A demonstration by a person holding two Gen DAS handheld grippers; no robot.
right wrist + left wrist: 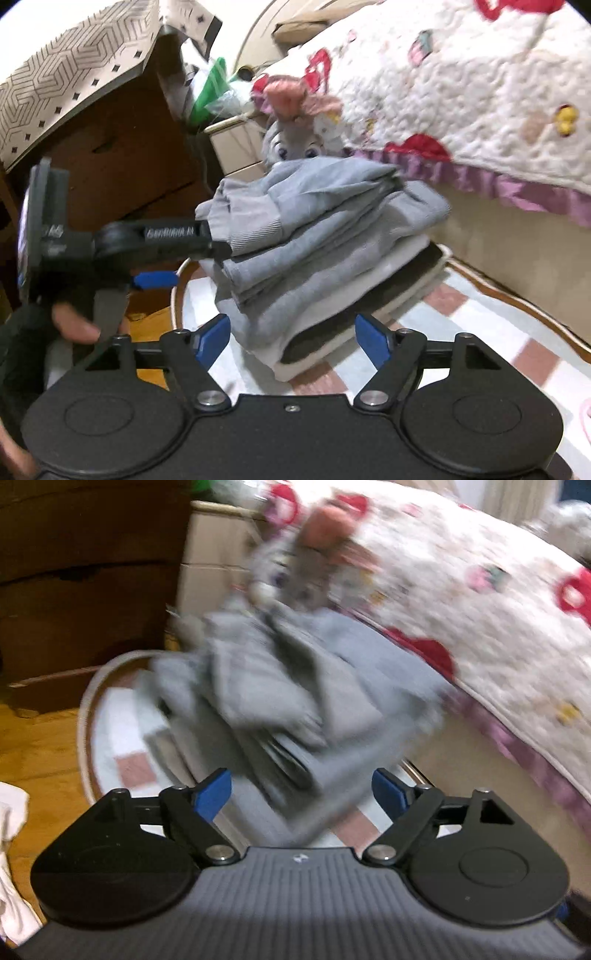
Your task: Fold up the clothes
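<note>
Left wrist view: badly blurred, but the left tool stands spread with nothing between its blue pads; ahead lies a stack of folded grey clothes on a checked rug, beside a bed with a quilted cover. A soft toy sits behind the stack, and a pale garment lies at the left edge on the wood floor. Right wrist view: sharper. The right tool is also spread and empty, its pads just short of the stack, which shows grey layers over a white and a dark piece at the bottom. The left tool appears here from the side, held by a hand, close to the stack's left edge; I cannot tell if it touches. The stack looks done but slightly askew, so the sensible move seems to be squaring its edges gently from both sides, or going for the loose pale garment, without dragging the top layer.
</note>
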